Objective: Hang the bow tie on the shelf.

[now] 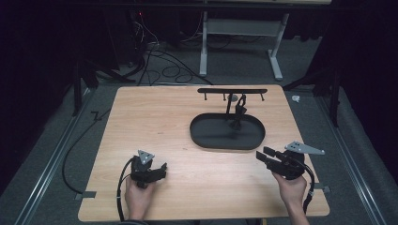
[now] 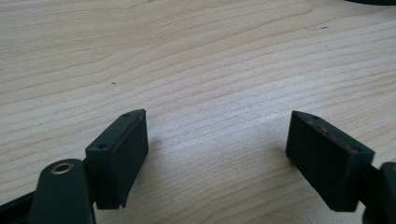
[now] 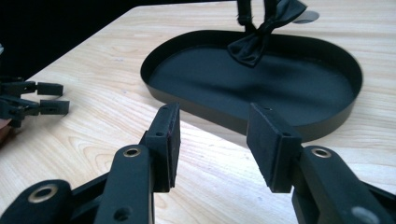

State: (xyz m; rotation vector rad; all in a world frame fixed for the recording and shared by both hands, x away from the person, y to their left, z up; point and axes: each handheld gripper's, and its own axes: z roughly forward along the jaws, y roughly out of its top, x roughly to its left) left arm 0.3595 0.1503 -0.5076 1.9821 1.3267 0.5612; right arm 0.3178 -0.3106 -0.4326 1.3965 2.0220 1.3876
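Note:
A black oval tray (image 1: 211,133) lies right of the table's middle. From it rises a black stand whose crossbar (image 1: 232,91) carries small hooks. A black bow tie (image 1: 239,114) hangs from the bar down into the tray. My left gripper (image 1: 163,169) sits low over the wood at the front left, open and holding nothing; its view has the jaws (image 2: 217,140) wide apart above bare wood. My right gripper (image 1: 264,154) hovers at the front right, just short of the tray's near rim, open and pointing at the tray (image 3: 187,109) and bow tie (image 3: 254,46).
The wooden table (image 1: 155,122) is bare on its left half. A small round grommet (image 3: 307,17) sits in the tabletop behind the tray. Cables and a desk frame (image 1: 204,47) are on the floor beyond. The left gripper (image 3: 46,100) appears far off in the right gripper view.

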